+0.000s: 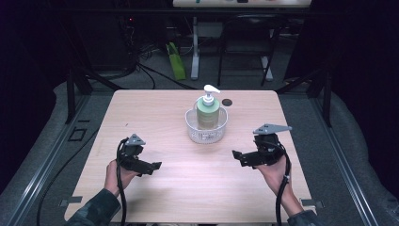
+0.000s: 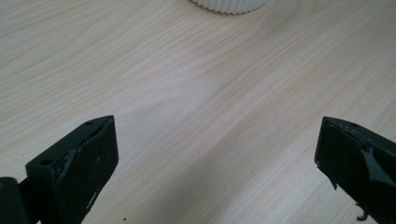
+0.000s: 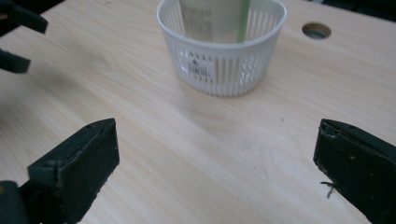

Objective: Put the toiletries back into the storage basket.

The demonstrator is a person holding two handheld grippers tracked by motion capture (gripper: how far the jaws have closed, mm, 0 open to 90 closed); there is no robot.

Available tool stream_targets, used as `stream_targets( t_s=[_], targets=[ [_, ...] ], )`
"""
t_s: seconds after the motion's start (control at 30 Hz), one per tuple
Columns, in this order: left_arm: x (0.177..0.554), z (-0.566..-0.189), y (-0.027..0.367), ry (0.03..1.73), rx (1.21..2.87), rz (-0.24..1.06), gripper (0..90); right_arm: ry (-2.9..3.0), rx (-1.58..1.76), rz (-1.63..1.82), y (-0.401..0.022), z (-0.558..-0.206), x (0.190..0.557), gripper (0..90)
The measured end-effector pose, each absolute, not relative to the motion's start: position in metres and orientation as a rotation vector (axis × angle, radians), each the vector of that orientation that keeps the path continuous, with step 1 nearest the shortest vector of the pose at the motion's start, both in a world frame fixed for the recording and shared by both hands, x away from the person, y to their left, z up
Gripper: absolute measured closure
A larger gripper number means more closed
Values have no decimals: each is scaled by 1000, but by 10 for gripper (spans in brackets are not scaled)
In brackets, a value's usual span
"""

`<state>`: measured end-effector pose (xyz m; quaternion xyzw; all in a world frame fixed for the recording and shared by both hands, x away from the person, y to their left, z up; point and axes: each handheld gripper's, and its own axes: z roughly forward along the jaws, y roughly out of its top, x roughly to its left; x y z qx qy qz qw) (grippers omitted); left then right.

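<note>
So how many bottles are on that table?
1. A single pump bottle stands upright inside the white basket near the middle of the table. Nothing else on the tabletop looks like a bottle.

Surface: light wood-grain table [image 1: 164,108], rounded corners, on a grey floor [image 1: 56,122].
Hole: small round dark opening [image 1: 227,101] near the far edge, just right of centre.
On it: one white slatted basket [image 1: 207,133], standing centre-far, with a small label on its near wall.
Near half: bare wood.
</note>
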<state>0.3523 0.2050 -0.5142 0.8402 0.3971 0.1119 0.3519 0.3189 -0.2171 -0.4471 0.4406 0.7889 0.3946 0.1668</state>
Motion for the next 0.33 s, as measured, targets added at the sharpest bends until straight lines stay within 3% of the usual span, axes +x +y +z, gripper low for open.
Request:
stream_targets(
  t_s=[0.33],
  targets=[
    [353,-517,205,1036,2174,284,0,2250,1332,1063,-233,-472,303,0]
  ],
)
